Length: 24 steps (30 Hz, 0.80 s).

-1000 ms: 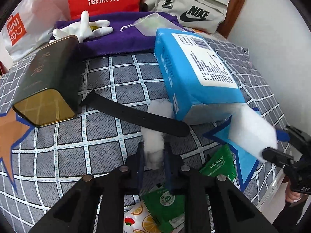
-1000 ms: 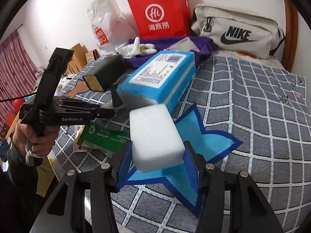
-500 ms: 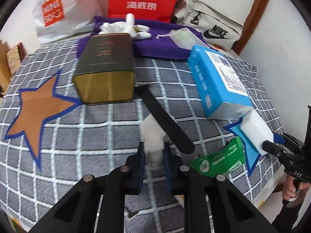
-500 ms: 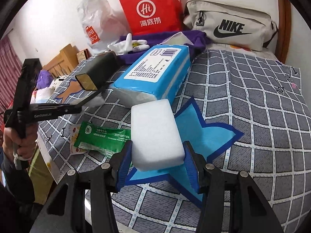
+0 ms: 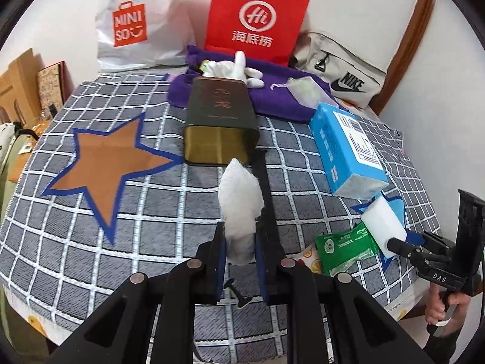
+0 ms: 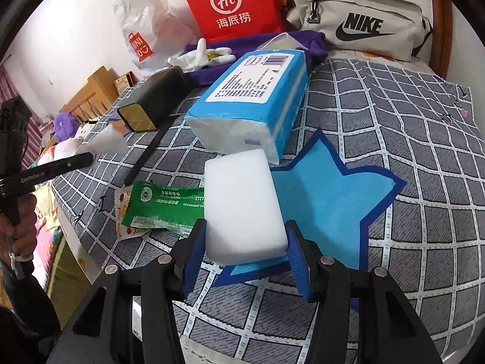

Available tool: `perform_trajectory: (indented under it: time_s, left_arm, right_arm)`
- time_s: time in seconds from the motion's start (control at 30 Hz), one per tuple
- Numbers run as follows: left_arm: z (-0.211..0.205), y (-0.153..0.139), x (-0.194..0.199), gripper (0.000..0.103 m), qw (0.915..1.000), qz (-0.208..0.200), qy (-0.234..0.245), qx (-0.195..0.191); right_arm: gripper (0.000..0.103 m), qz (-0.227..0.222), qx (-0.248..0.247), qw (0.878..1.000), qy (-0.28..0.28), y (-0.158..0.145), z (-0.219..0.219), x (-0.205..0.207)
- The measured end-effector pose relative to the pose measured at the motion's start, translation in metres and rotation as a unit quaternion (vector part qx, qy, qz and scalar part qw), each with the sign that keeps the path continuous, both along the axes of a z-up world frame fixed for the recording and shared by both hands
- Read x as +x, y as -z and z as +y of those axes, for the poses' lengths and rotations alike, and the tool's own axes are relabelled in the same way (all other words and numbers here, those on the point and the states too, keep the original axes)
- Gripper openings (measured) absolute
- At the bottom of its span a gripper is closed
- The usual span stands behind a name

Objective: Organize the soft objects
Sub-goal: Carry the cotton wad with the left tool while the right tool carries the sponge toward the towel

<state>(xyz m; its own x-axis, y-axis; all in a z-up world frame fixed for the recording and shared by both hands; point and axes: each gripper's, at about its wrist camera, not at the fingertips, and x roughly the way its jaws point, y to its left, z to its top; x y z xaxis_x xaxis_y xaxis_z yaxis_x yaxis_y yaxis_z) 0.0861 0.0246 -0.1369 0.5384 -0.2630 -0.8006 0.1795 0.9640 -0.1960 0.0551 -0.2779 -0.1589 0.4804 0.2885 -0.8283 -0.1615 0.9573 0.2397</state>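
White cotton wad (image 5: 241,209) is pinched between the nearly closed fingers of the left gripper (image 5: 239,253), raised above the checked blanket (image 5: 151,227) near the brown star (image 5: 106,159). Right gripper (image 6: 245,253), fingers about half apart, clamps a white sponge block (image 6: 242,203) over the blue star (image 6: 327,194). Dark tin (image 5: 219,121) lies on its side; its contents cannot be made out.

The tin (image 5: 220,123) lies between the brown star (image 5: 103,163) and the tissue pack (image 5: 345,148).
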Motion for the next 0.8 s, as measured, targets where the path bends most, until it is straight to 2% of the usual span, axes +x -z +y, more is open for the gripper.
perform_trajectory:
  time_s: [0.37, 0.8]
  left_arm:
    - [0.011, -0.012, 0.000, 0.017, 0.9996, -0.010, -0.024, -0.005]
    - [0.005, -0.045, 0.019, 0.017, 0.9993, -0.026, -0.026, -0.006]
  right_arm:
    - [0.051, -0.049, 0.006, 0.999, -0.008, -0.036, 0.007, -0.008]
    - [0.051, -0.093, 0.007, 0.996, -0.003, -0.084, 0.008, 0.018]
